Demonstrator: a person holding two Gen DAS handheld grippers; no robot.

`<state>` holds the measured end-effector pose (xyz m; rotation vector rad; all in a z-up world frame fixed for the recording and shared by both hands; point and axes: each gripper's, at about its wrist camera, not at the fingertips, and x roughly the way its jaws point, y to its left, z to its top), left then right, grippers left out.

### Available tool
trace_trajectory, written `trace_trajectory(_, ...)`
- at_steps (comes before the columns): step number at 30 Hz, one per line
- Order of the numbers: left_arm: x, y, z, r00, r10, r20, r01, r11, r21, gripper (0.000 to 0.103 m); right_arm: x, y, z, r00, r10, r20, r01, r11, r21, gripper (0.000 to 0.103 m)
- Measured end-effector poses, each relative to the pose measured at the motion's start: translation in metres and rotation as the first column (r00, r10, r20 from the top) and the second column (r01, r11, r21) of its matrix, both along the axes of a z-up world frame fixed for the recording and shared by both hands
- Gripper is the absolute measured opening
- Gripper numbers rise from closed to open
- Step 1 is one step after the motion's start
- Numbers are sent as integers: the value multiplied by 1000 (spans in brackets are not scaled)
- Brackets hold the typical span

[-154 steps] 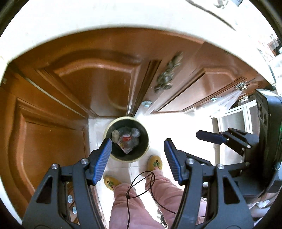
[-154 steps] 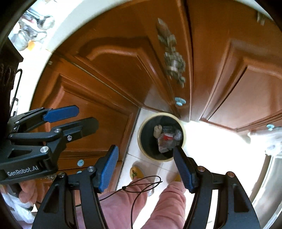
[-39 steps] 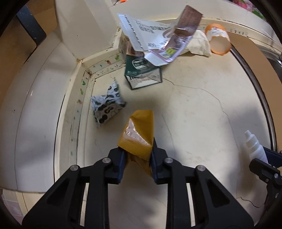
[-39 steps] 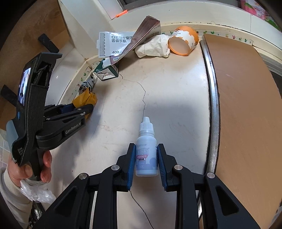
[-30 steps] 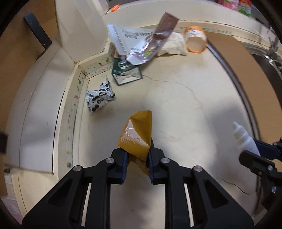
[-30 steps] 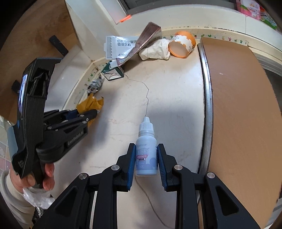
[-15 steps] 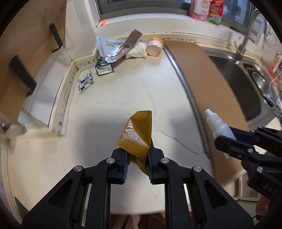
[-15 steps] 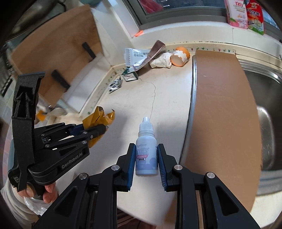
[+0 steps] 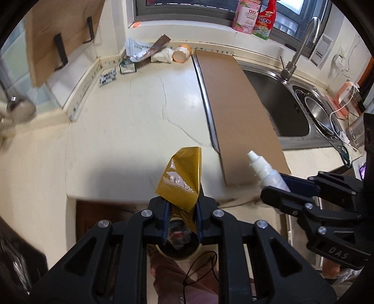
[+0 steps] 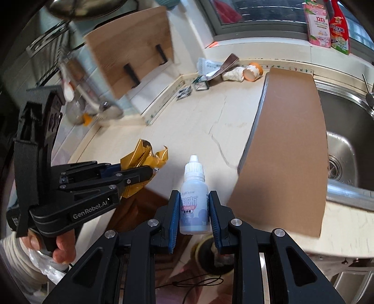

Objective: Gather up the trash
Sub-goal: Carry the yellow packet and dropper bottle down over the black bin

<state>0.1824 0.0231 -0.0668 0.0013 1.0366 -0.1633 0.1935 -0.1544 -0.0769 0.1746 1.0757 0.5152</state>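
Pinching a gold wrapper, the left gripper hangs just past the front edge of the tabletop. Its fingers press on the lower end of the wrapper, and the crinkly top sticks up above them. The right gripper holds a small white dropper bottle the same way. Its blue fingers squeeze the bottle's two sides, and the cap points up. The bottle has a pale label with writing on it.

Under both grippers, down on the floor, is a round trash bin with a pale rim. Some bits of trash lie inside it. Most of the bin is hidden behind the fingers. In the right wrist view a person's hand grips the handle of the left gripper.

More trash lies far off at the back left corner of the tabletop. An orange cup lies on its side there, touching a crumpled white paper. Next to them are a torn carton, a small green box and a little black and white packet. A brown board covers the right part of the tabletop, beside a metal sink. Two bottles stand on the window sill behind the sink.
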Motion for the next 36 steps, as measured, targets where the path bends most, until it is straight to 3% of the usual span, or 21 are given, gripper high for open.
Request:
trace_trajectory(8,-68,-17,-19,999,32,-27,-32,999,-15,15,-65,-14,-18,996,91,-17,-91,996,-5,24)
trace_trajectory(18,-109,-19,-59,992,54,-110,-52,998,22,15,-112,-18,-65,983,165,-85,-167,986,-23,24)
trace_trajectory(28,-117,-31,-116,983,3,-184,1,1000,22,15,-122,-26,-120,974,154,-168,-165,985,-54,24)
trace_trajectory(36,-114,-37,-168,969,-24,-244,26,1000,5,15,-127,-35,-181,961,103,-255,-130,987,-92,24)
